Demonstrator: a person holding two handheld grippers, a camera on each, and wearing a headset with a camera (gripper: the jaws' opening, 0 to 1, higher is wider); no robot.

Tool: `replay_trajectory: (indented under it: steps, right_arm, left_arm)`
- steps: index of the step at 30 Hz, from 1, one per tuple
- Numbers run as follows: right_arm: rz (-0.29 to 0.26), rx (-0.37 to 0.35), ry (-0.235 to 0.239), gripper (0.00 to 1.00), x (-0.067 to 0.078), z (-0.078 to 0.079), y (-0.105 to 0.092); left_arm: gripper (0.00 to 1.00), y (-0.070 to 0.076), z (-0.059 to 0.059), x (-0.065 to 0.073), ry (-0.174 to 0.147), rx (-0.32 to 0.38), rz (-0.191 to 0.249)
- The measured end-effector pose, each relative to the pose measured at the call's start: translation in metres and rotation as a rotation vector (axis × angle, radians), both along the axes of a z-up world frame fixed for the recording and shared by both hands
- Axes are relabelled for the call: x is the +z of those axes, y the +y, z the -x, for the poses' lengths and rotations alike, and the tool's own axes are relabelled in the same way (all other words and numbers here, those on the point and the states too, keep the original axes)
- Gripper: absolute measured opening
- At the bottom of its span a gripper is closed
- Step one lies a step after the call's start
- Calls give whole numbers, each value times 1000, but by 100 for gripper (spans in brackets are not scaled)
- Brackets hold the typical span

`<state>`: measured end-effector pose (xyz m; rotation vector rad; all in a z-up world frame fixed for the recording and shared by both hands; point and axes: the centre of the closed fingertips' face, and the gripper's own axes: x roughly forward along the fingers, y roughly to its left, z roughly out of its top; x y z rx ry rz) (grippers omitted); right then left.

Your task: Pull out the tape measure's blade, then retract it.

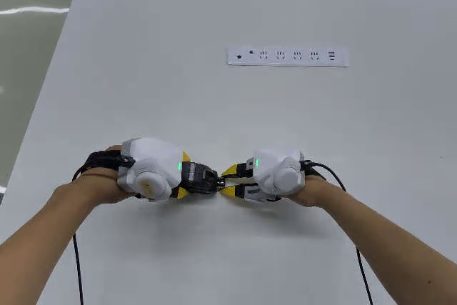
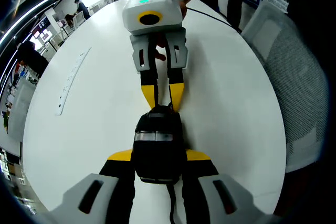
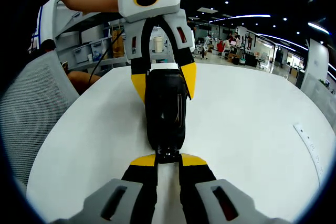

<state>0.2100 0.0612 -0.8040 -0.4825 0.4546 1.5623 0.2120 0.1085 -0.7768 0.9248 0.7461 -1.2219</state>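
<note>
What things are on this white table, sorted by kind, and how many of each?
Hand-held grippers: 2, the left hand-held gripper and the right hand-held gripper
Black tape measure: 1, held between the left one's jaws
White power strip: 1
Total: 4

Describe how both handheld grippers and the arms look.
The left gripper and right gripper are rounded white plastic shells with grey-and-black jaws tipped yellow, and a green light each. A thin black cable trails from each. Black straps wrap the left hand. Forearms are bare, unsleeved.
</note>
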Motion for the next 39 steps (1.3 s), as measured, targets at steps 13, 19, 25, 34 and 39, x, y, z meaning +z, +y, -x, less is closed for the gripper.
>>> replay_trajectory:
  steps: [13,19,25,34,39]
  right_arm:
    - [33,55,-41,12,0,3,0]
    - [41,64,-52,12,0,1,0]
    - [45,70,-50,11,2,1,0]
    - [51,75,-52,11,2,1,0]
    - [52,78,-52,11,3,1,0]
  left_arm:
    - [29,0,1,2,1,2,-6]
    - [29,1,1,4,3,14,1]
    - [29,2,1,4,3,26,5]
    - [29,3,0,3,5,35,8]
    - [28,3,1,5,6,37,10]
